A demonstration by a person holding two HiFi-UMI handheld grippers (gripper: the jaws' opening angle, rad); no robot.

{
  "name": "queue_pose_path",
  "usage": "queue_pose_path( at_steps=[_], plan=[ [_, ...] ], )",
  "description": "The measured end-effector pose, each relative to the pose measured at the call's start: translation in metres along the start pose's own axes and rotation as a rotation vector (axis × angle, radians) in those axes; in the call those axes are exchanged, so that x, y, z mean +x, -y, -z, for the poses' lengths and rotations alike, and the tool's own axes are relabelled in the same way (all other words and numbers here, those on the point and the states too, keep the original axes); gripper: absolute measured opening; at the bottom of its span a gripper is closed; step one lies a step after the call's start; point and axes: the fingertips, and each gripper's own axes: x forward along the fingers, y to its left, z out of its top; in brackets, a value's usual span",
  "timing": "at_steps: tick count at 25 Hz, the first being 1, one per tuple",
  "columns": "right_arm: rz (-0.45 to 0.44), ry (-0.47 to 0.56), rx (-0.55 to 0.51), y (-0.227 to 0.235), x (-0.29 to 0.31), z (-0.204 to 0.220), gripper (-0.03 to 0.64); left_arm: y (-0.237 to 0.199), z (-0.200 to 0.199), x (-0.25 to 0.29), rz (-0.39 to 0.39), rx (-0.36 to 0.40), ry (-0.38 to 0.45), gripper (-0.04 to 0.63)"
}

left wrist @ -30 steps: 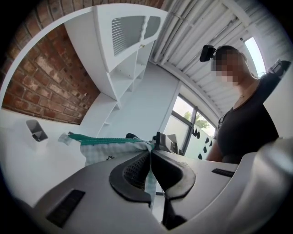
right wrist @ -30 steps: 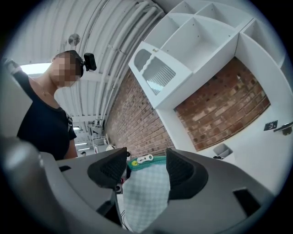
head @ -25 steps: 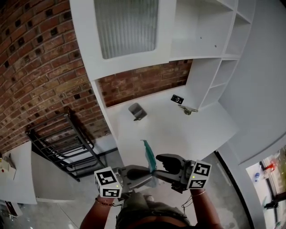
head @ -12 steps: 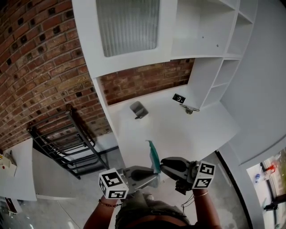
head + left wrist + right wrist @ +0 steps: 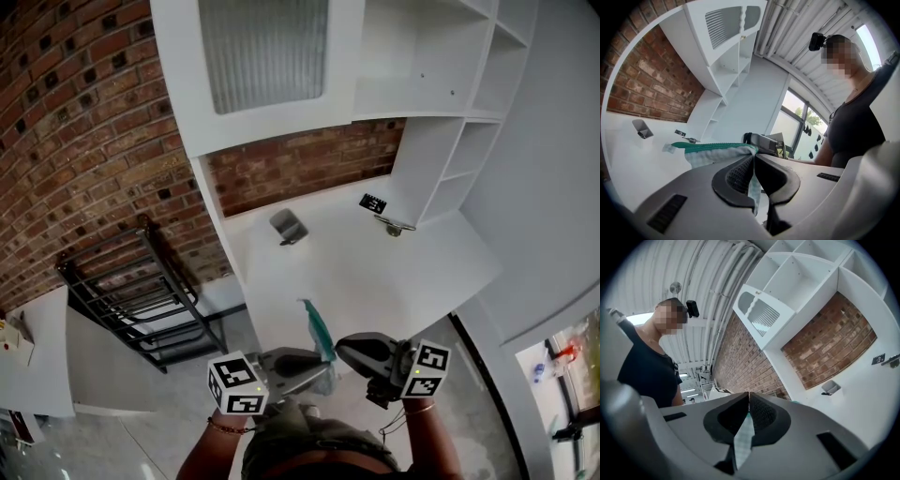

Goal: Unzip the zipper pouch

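Observation:
A zipper pouch [image 5: 317, 328], white checked fabric with a teal zipper band, hangs in the air in front of the white desk [image 5: 375, 272]. My left gripper [image 5: 323, 370] is shut on the pouch's lower fabric. In the left gripper view the cloth [image 5: 717, 150] spreads out from between the pads of that gripper [image 5: 753, 157]. My right gripper [image 5: 342, 349] meets the pouch from the right. Its jaws [image 5: 749, 401] are pressed together on a strip of the checked fabric [image 5: 743, 439]. I cannot make out the zipper pull.
On the desk stand a small grey holder [image 5: 289, 227], a black marker tag [image 5: 372, 202] and a metal piece [image 5: 394, 226]. White shelves [image 5: 450, 112] rise at the right, a brick wall lies behind. A black metal rack [image 5: 141, 300] stands at the left.
The right gripper's jaws, spread around the pouch a second ago, have closed onto its fabric. Both grippers and the pouch shifted slightly right. The left grip is unchanged.

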Motion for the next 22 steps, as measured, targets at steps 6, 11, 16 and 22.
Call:
queue_pose_path(
  at_steps=[6,11,16,22],
  plan=[
    [0.016,-0.047,-0.106,-0.006,0.001,-0.002,0.006,0.010,0.002,0.004,0.028,0.034,-0.057,0.010],
    [0.087,-0.095,-0.166,0.006,-0.002,-0.002,0.006,0.021,0.009,0.012,0.050,0.081,-0.111,0.009],
    [0.122,-0.102,-0.188,0.012,-0.007,-0.003,0.006,0.023,0.011,0.012,0.051,0.082,-0.120,0.009],
    [0.187,-0.119,-0.202,0.024,-0.019,0.000,0.006,0.026,0.015,0.013,0.062,0.074,-0.119,0.009]
  ],
)
